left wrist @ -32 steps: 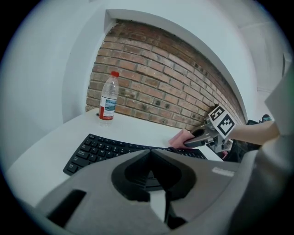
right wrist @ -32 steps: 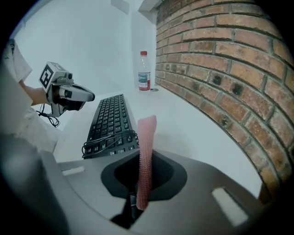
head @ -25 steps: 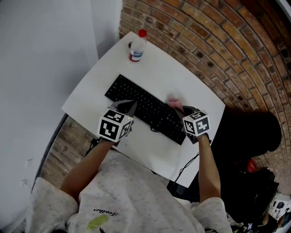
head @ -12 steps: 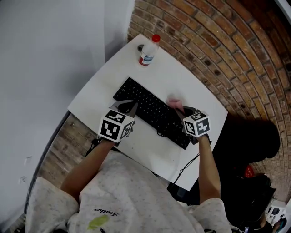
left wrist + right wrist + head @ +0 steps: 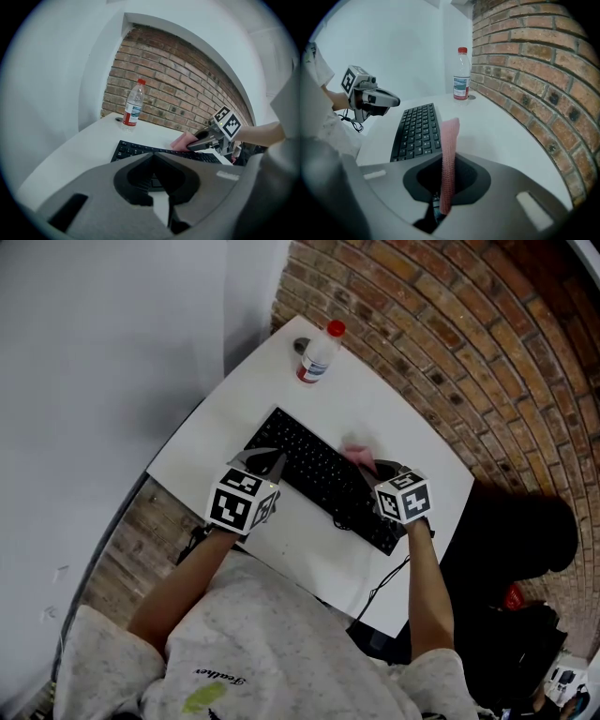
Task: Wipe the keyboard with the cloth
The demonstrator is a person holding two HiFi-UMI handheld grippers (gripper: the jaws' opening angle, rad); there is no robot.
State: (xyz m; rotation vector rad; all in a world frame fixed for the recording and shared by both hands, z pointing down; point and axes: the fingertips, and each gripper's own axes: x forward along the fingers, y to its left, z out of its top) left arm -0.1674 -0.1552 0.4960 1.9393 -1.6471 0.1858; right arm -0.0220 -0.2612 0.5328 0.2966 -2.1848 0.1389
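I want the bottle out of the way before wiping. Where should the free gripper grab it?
Probably take the bottle around its mid-body, jaws level, coming in from the keyboard side. It stands upright and is round, so a side pinch fits, and the brick wall just beyond it leaves little room from behind.

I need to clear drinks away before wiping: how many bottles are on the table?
1. The bottle stands upright at the table's far corner, near the brick wall, beyond the keyboard. None looks hidden.

White table [image 5: 221, 439], black keyboard [image 5: 317, 468], capped water bottle [image 5: 318, 358]
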